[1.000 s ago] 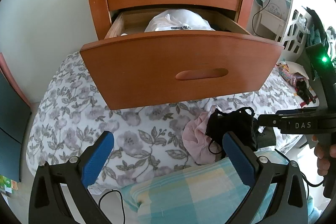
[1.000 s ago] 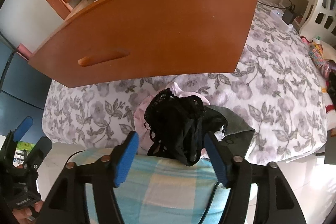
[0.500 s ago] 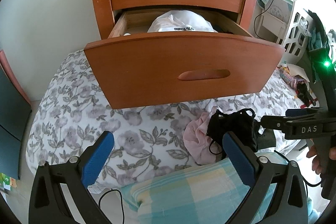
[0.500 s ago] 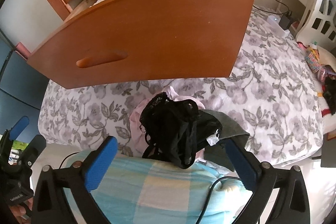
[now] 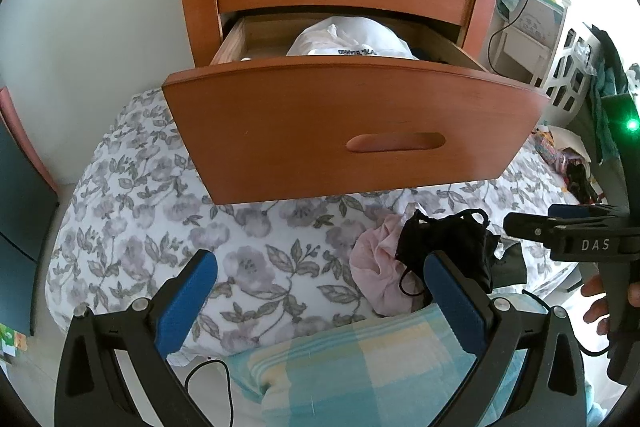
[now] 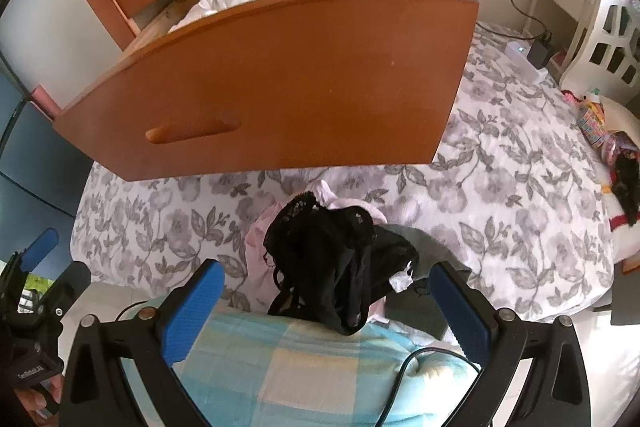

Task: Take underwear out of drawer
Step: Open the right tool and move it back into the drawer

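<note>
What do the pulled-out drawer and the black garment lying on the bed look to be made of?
The drawer looks like reddish-brown wood with a smooth satin finish: faint grain and a soft sheen show on its front. The black underwear seems to be thin fabric trimmed with lace: its upper edge is scalloped and patterned with small holes. Exact fibre cannot be told.

White walls (image 5: 100,7), floral bedspread (image 6: 500,163), perhaps a white nightstand (image 5: 524,43).
</note>
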Tool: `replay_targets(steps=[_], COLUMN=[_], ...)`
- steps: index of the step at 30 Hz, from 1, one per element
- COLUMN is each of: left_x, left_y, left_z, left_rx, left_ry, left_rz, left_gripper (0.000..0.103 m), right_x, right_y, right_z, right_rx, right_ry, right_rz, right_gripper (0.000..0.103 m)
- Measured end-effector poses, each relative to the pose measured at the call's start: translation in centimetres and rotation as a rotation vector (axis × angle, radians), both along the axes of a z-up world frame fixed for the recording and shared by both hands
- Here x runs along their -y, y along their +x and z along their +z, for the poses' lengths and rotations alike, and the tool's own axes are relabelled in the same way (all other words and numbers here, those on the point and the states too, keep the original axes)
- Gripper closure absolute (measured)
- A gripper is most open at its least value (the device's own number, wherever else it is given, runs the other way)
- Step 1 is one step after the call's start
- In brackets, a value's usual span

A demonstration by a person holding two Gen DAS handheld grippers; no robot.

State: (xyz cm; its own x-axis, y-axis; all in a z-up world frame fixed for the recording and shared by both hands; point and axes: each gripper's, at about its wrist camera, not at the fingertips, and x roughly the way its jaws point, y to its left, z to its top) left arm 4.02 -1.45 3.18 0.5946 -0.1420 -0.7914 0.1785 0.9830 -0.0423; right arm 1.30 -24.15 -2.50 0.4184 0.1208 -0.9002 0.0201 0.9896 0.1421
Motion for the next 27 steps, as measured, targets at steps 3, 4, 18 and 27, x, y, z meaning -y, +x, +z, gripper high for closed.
replay_targets(steps=[3,4,18,27], left_x=[-0.3,-0.4,-2.2,-2.8], left_y=[0.3,0.4,2.3,3.9], left_z=[-0.3,-0.3,-1.9,-2.7], left_rx=[0.002,0.004,0.003,0.003], left_ry=[-0.005,-0.007,-0.053,-0.115], left_rz=[0.019,0.027,0.088,0.081], left_gripper=[0.0,0.0,0.0,0.0], right_x=[0.1,0.1,-0.4,-1.4], right_y=[0.1,0.1,1.2,2.4], right_z=[0.5,0.7,3.9,8.6], right_rx=[0.029,0.039,0.161,0.325], right_ry=[-0.002,-0.001,0.0,-0.037], right_rz=[-0.01,-0.011,-0.011,0.011], right_gripper=[0.0,0.0,0.0,0.0])
